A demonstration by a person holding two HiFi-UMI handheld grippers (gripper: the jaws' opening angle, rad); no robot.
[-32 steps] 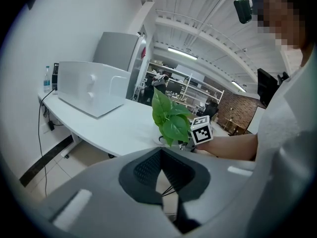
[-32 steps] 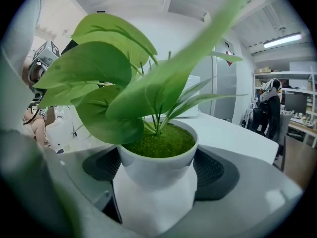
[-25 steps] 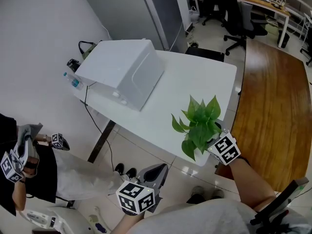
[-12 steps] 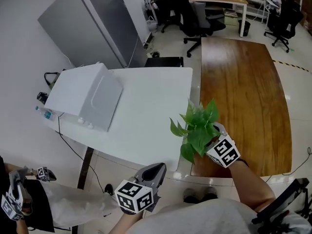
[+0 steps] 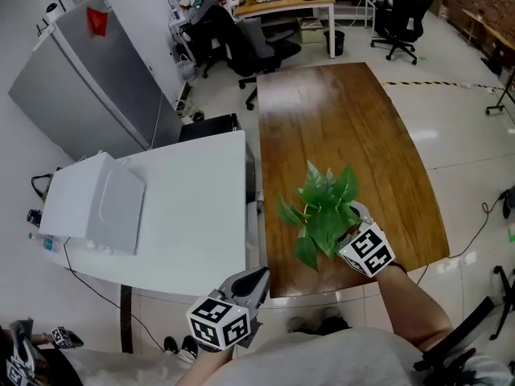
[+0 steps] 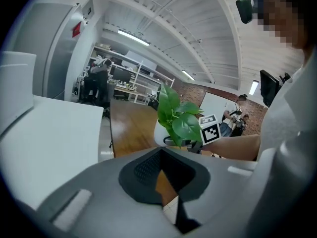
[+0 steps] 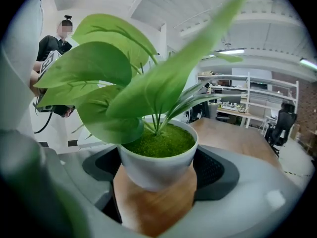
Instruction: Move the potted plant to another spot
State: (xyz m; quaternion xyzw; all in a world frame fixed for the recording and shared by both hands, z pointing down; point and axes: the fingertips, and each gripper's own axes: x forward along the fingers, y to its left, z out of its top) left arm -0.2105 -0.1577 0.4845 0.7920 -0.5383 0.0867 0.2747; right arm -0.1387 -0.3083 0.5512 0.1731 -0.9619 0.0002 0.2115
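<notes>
**Plant held over the wooden table**

We see the plant (image 5: 324, 207) upright in the right gripper (image 5: 342, 232), its leaves spreading over the near end of the wooden table (image 5: 346, 111). In the right gripper view its white pot (image 7: 148, 170) sits between the two jaws, which stand wide apart and press on it from either side. The green filling comes up level with the rim. Below the pot we see bare wood, so the pot does not rest on the table.

The left gripper (image 5: 259, 278) is lower and closer to us, near the gap between the two tables. Its jaws are together, with only a thin wedge of floor and wood showing through them, and they hold nothing.

Just left of the wooden table stands a white table (image 5: 201, 207), with a white box (image 5: 92, 203) on its far left part. Beyond that is a grey fridge (image 5: 80, 79). Past the far end of the wooden table we see office chairs (image 5: 257, 47) and a cluttered desk (image 5: 282, 2). A person (image 7: 52, 48) in a dark top stands off to the side, also holding grippers.
</notes>
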